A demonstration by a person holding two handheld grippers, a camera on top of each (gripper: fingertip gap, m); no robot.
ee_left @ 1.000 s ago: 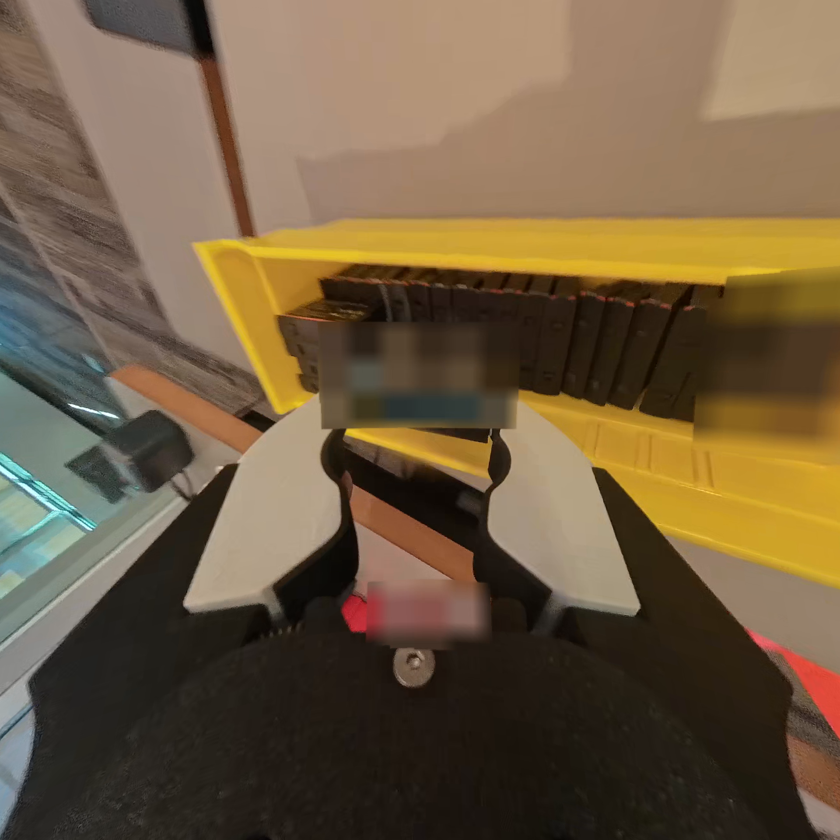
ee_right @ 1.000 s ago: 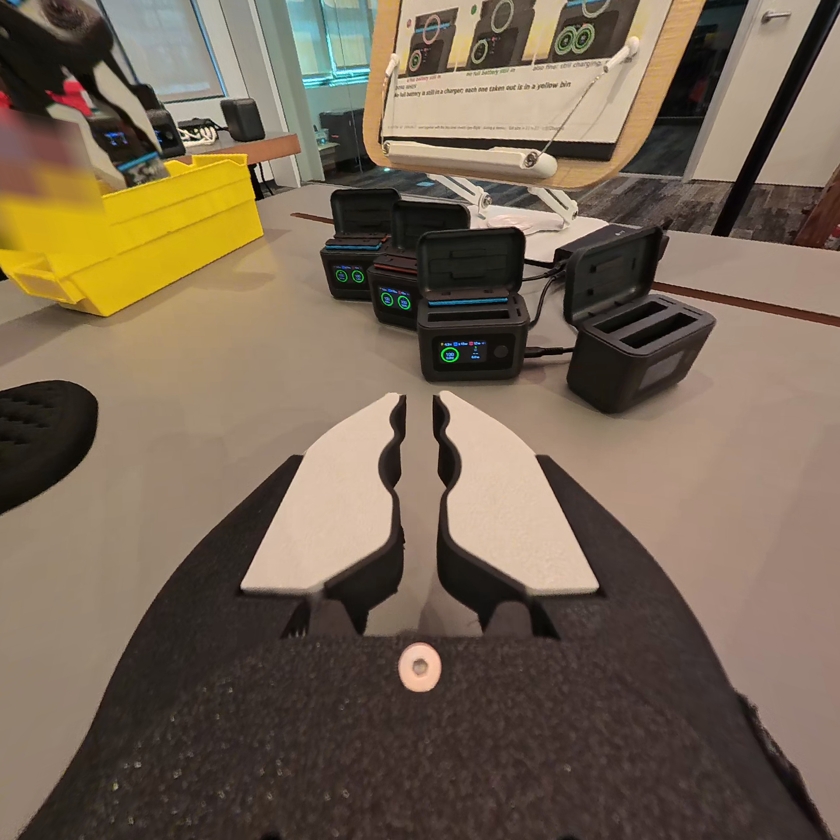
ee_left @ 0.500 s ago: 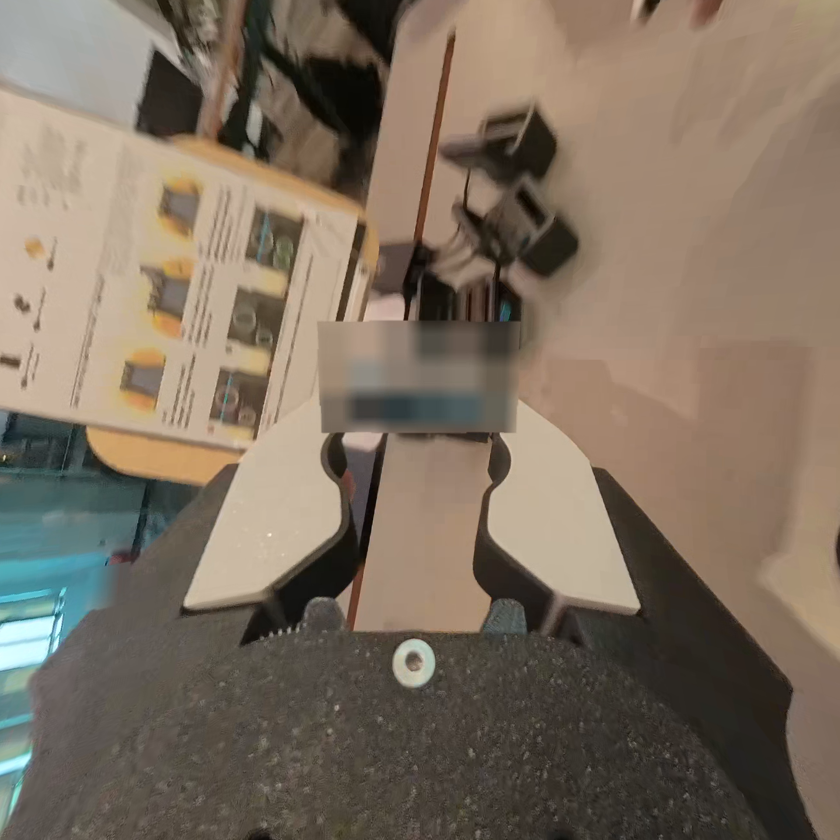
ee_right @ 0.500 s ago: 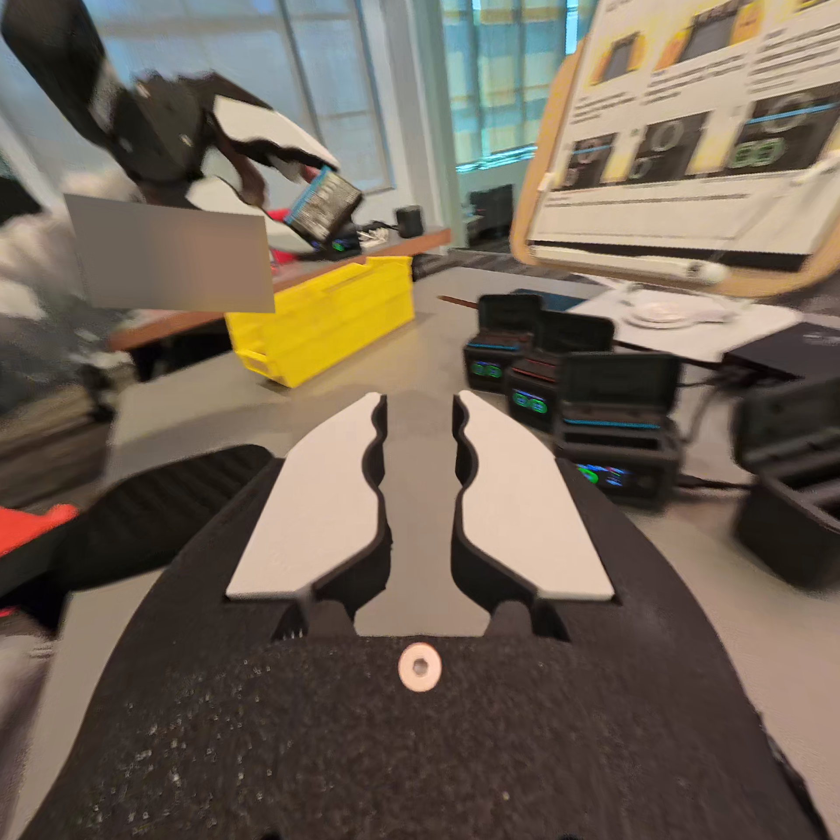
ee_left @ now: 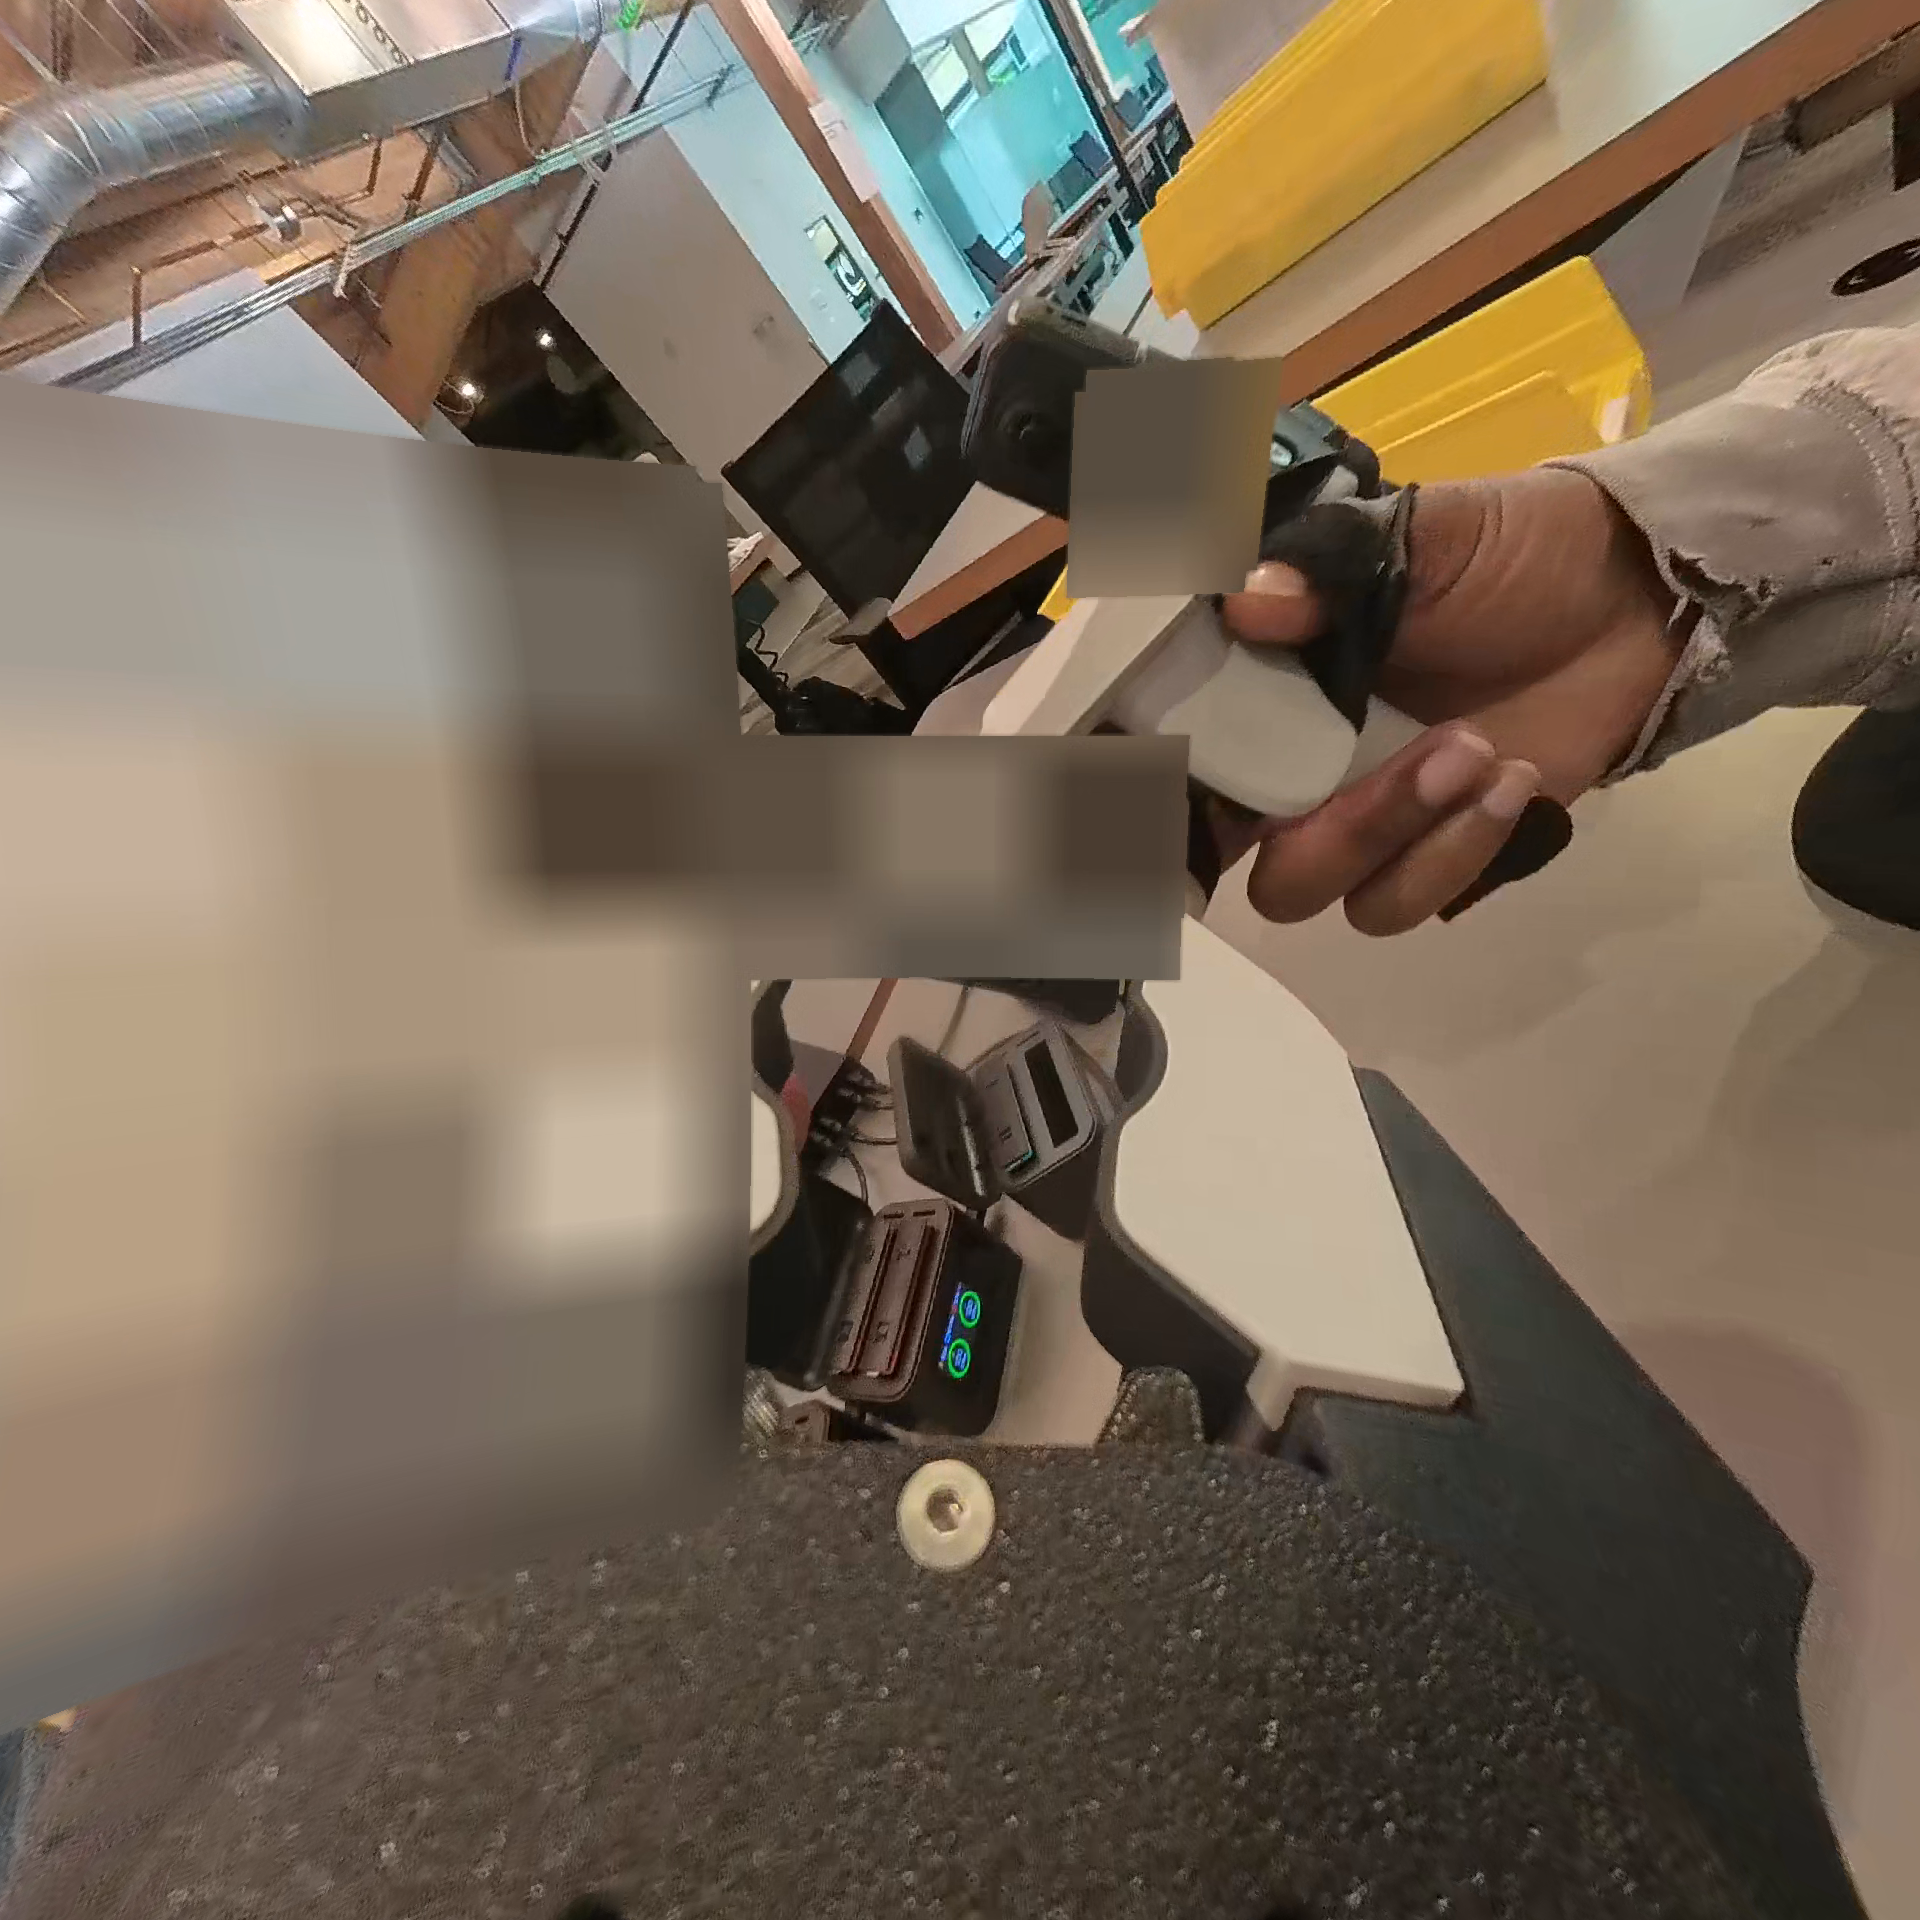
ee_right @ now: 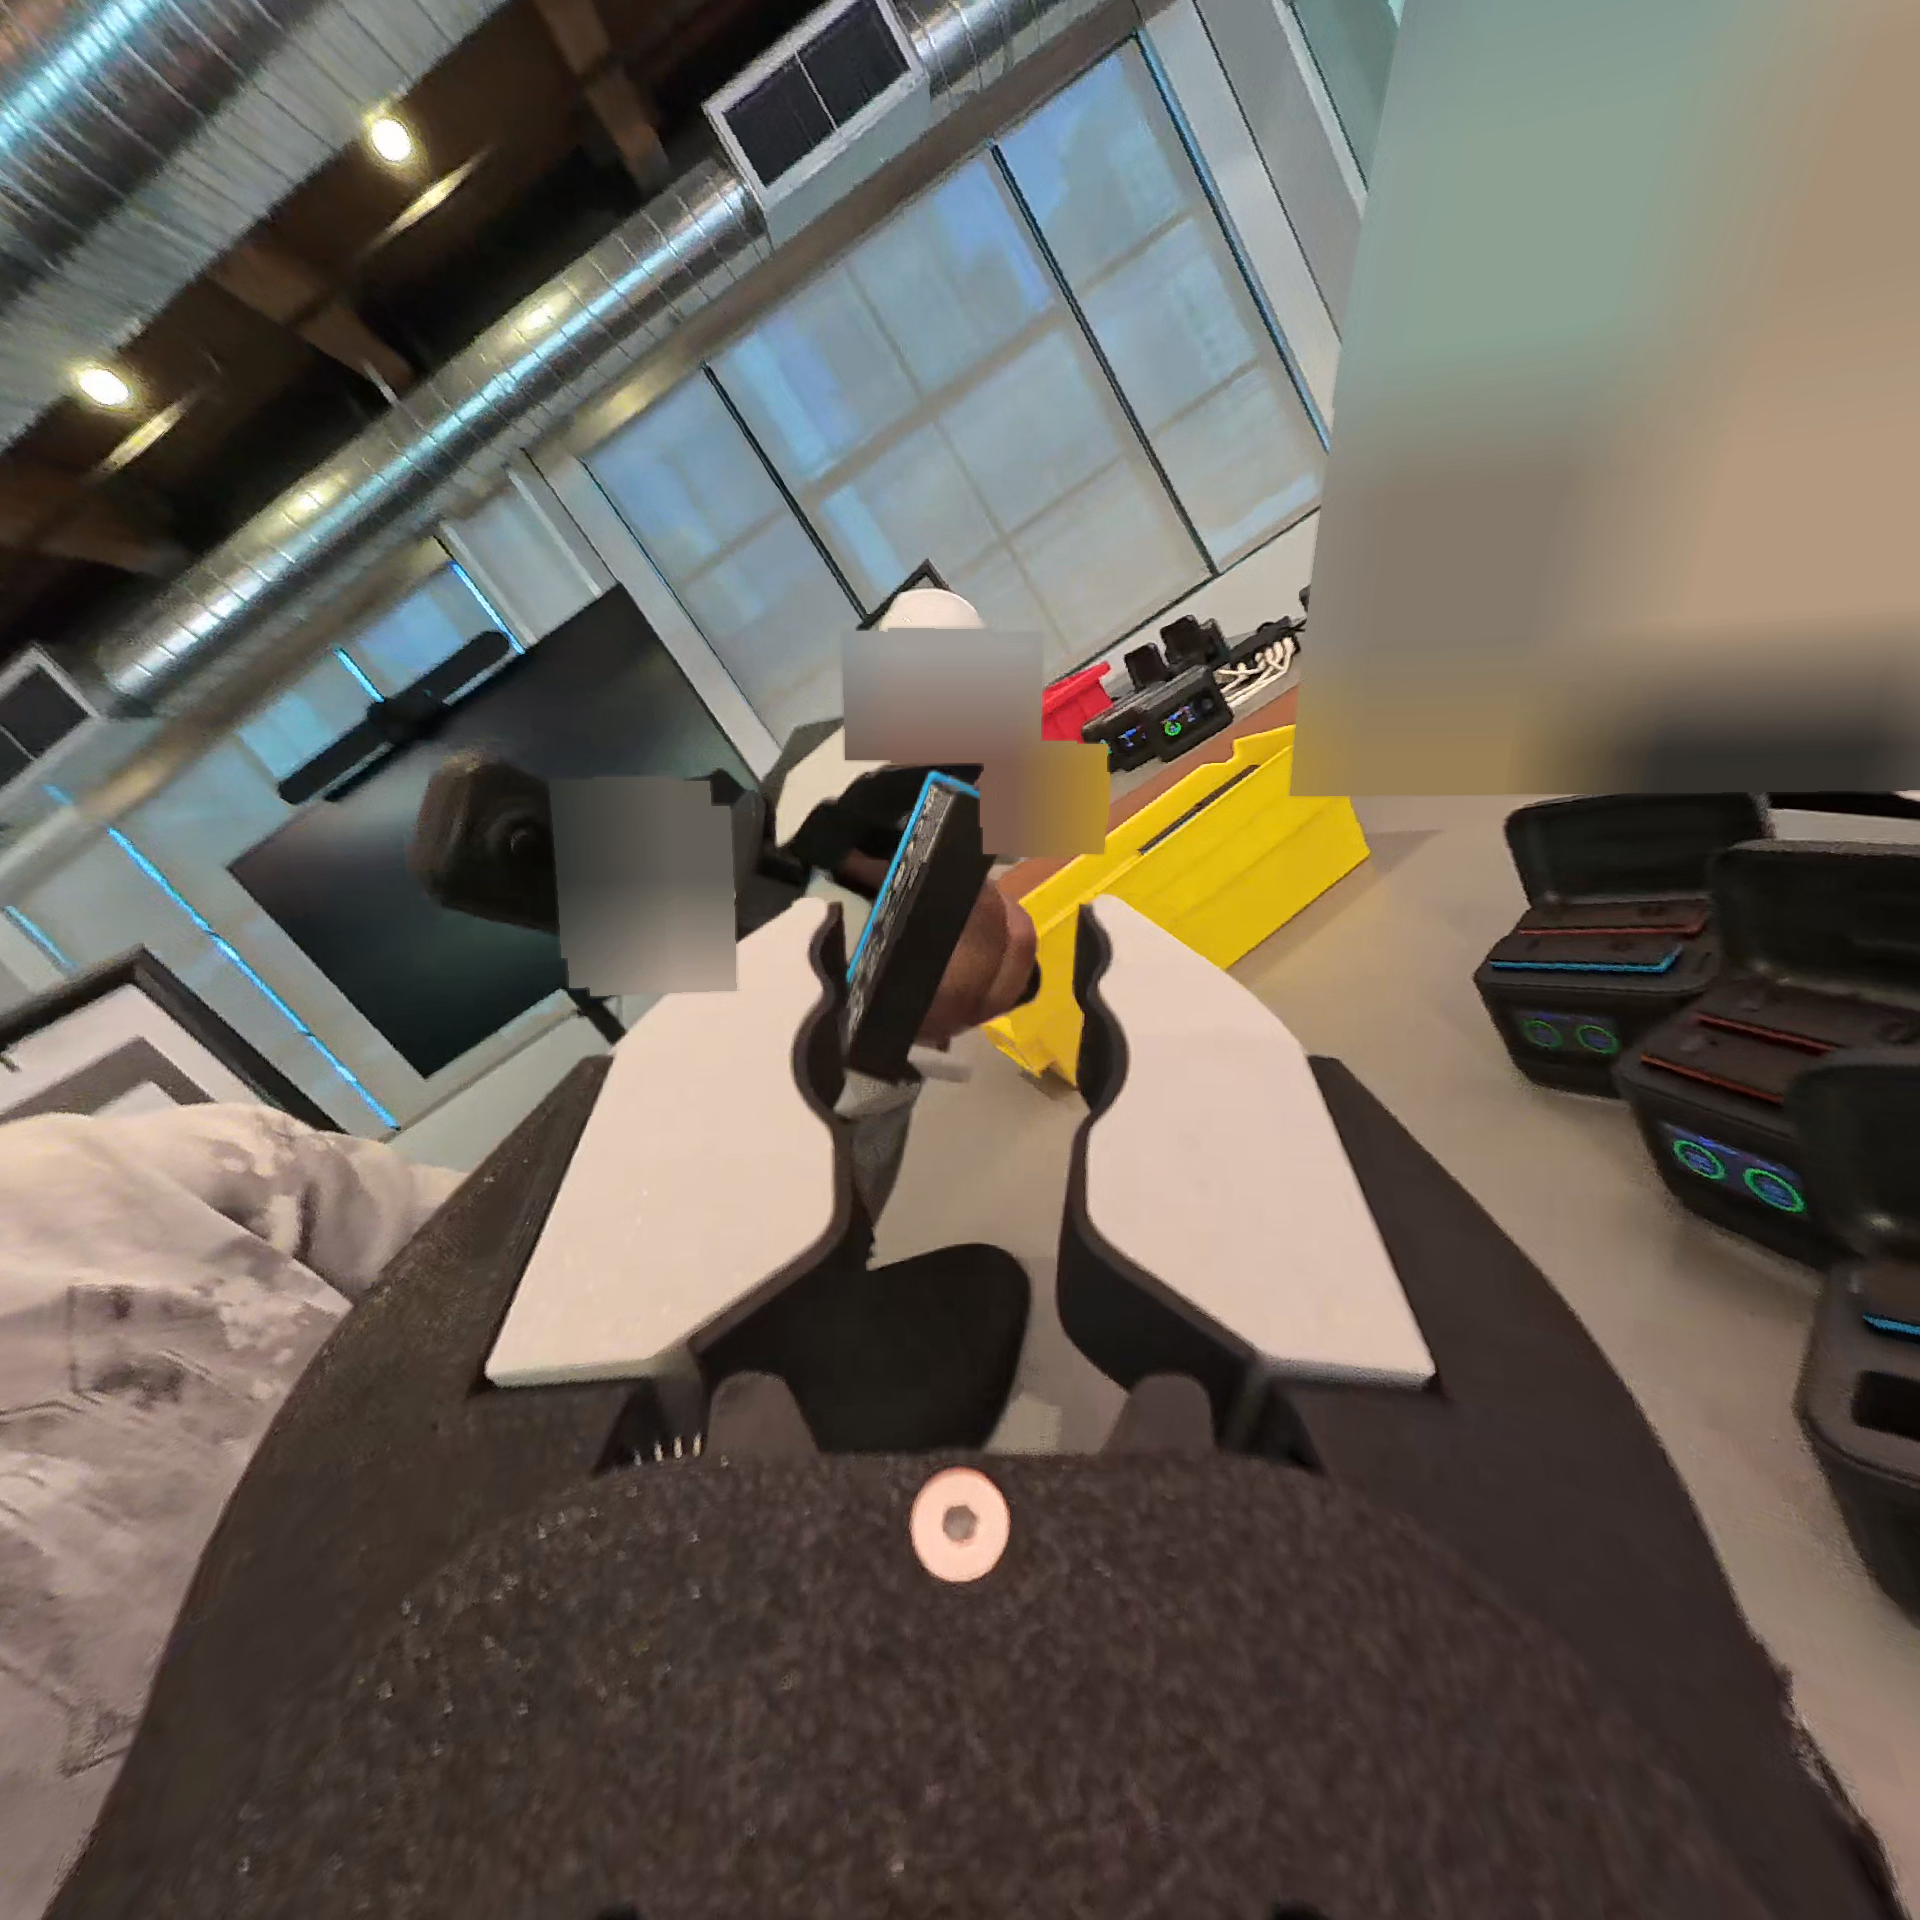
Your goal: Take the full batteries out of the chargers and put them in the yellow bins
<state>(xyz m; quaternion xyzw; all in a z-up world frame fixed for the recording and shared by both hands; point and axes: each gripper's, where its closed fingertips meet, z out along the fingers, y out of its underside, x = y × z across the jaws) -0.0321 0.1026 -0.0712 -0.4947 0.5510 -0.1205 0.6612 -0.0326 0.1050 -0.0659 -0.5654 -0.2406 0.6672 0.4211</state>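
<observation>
In the right wrist view my right gripper [ee_right: 956,925] is open and raised off the table. A black battery [ee_right: 914,935] with a blue edge stands between its fingertips, close to the left finger [ee_right: 717,1091]; I cannot tell if they touch. My left gripper [ee_right: 488,842] faces it and holds that battery. In the left wrist view my left gripper [ee_left: 940,997] is largely under mosaic, and the battery is hidden there. A hand [ee_left: 1455,665] holds the right gripper's handle. A yellow bin [ee_right: 1195,862] stands behind on the table.
Open chargers [ee_right: 1579,997] with green ring displays stand at the right on the grey table [ee_right: 1403,1195]; one [ee_left: 935,1320] shows between my left fingers, beside an open empty charger [ee_left: 1029,1122]. More yellow bins [ee_left: 1486,384] sit farther off. A grey sleeve [ee_right: 156,1299] lies at the left. My two grippers' fingertips are within a few centimetres of each other. The right tips stand about 15 cm off the open empty charger [ee_left: 1029,1122].
My left gripper has swung away from the yellow bin with the battery and now faces the right gripper. My right gripper has lifted, turned left and opened wider around the battery.
</observation>
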